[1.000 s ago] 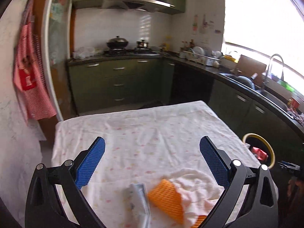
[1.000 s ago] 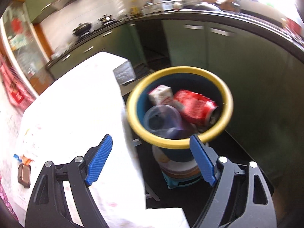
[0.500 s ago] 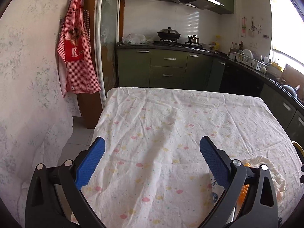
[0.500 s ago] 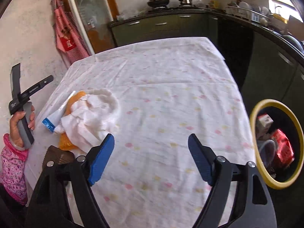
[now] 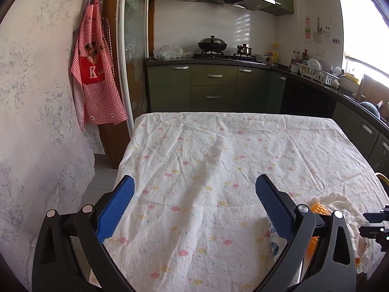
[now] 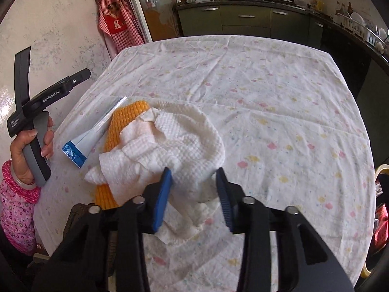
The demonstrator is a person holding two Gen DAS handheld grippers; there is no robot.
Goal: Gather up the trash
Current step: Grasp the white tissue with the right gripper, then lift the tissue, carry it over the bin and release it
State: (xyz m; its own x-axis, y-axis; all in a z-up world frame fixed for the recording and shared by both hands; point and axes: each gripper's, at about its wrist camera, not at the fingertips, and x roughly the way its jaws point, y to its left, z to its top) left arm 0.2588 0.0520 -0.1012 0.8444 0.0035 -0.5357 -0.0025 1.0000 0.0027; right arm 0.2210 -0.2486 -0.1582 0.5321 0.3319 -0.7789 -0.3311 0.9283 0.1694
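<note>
The left tongs [image 5: 193,196], held in a hand [image 6: 29,150] just left of the paper towel [image 6: 175,141], stand released over the bare desk [image 5: 194,160]. Left of the paper towel lies a blue-ended tube [image 6: 94,131], beside an orange foam sleeve [image 6: 126,119] partly under the towel. The right tongs [image 6: 193,177] have just been closing, blue pads on either side of the towel's near edge, not visibly pressing it. Right of the towel, past the desk edge, stands a yellow-rimmed bin [image 6: 379,170].
</note>
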